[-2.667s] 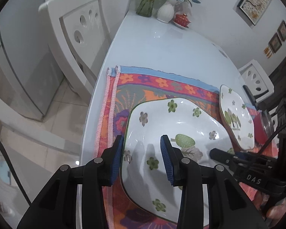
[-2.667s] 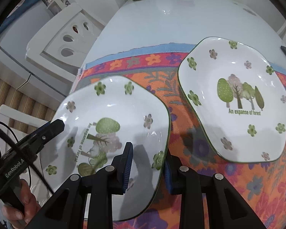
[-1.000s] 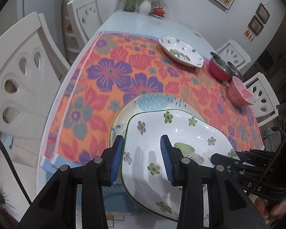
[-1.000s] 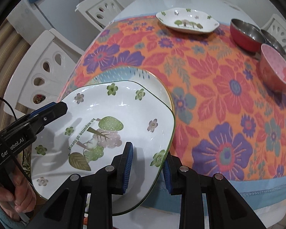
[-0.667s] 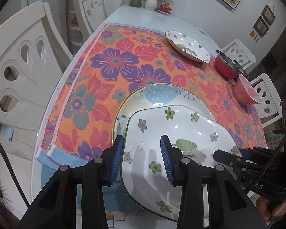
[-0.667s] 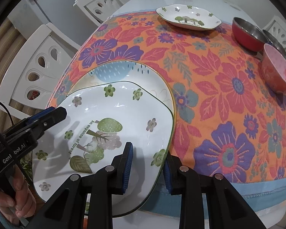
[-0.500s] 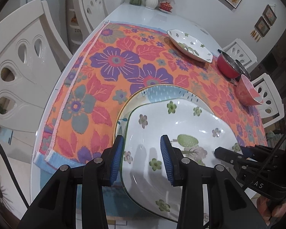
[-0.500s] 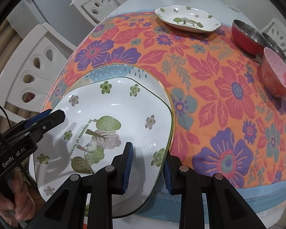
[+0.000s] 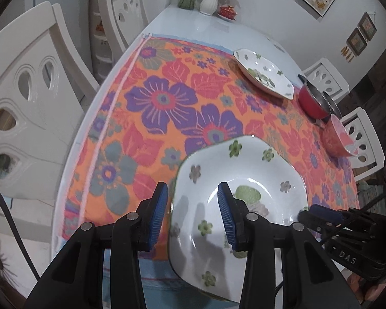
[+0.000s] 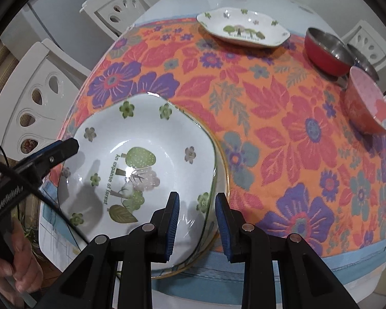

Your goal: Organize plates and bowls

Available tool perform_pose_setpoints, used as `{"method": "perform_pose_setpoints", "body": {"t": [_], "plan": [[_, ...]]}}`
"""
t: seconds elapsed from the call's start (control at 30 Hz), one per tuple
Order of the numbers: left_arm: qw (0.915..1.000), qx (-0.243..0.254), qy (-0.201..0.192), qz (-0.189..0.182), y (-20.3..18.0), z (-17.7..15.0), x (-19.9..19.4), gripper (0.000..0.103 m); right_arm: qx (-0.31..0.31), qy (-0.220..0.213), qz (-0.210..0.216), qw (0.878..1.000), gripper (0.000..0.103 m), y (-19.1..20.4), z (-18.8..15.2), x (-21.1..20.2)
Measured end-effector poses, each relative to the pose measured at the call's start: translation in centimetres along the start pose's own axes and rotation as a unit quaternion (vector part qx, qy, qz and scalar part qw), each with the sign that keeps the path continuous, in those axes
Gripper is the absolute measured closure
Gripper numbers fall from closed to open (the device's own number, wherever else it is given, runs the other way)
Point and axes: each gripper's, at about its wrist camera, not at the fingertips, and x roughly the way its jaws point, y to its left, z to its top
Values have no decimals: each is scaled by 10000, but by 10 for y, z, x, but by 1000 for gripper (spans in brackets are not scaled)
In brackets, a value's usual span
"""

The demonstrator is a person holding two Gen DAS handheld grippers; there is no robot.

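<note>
A white eight-sided plate with green flowers and trees [image 9: 247, 180] [image 10: 141, 164] lies on top of a larger gold-rimmed plate [image 10: 222, 177] at the near table edge. My left gripper [image 9: 192, 215] is open, its fingers straddling the plate's left rim. My right gripper [image 10: 196, 222] is open, its fingers straddling the plate's right rim. A second matching plate [image 9: 263, 73] [image 10: 244, 27] sits at the far side. A red steel bowl [image 9: 314, 101] [image 10: 326, 51] and a pink bowl [image 9: 338, 136] [image 10: 368, 103] stand at the right.
A floral orange cloth [image 9: 167, 103] [image 10: 270, 103] covers the white table. White chairs [image 9: 31, 97] [image 10: 36, 95] stand on the left and more on the right [image 9: 362, 139]. Vases [image 9: 208, 2] stand at the far end.
Both grippers carried the flowered plate from the far side to the near edge and lowered it onto the gold-rimmed plate. Both jaws have since opened wider around its rim.
</note>
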Motion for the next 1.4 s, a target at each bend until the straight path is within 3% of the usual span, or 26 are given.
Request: {"method": "perform_pose_setpoints", "body": {"t": [0.17,0.3,0.53,0.67,0.73,0.77,0.87,1.03,1.4], "plan": [[9998,19,-211,-32,5,23,-21,66,238,-118,75,9996,75,-15,8,-25],[9981,229,-561,-124,-2,56,-41,66,523,-494,202,9972,75,-29,27,-56],[9901,777,-1049,-515,-31,118,-62,65,663,-1231,181,9900,75,-34,67,-101],[9839,1070,-1201,-785,-48,155,-56,59,865,-1445,198,9855,70,-46,94,-111],[9808,1215,-1178,-973,-58,176,-47,58,1117,-1409,224,9834,52,-58,109,-108],[9795,1256,-1157,-1071,-61,184,-42,53,1198,-1408,251,9824,49,-62,112,-107],[9760,1359,-1069,-1328,-75,207,-20,39,1505,-1397,338,9781,49,-76,125,-97],[9765,1330,-693,-1551,-94,235,28,39,1939,-1214,205,9733,49,-100,153,-60],[9863,1073,195,-1236,-96,256,138,41,2176,-676,-98,9736,55,-148,207,38]]}}
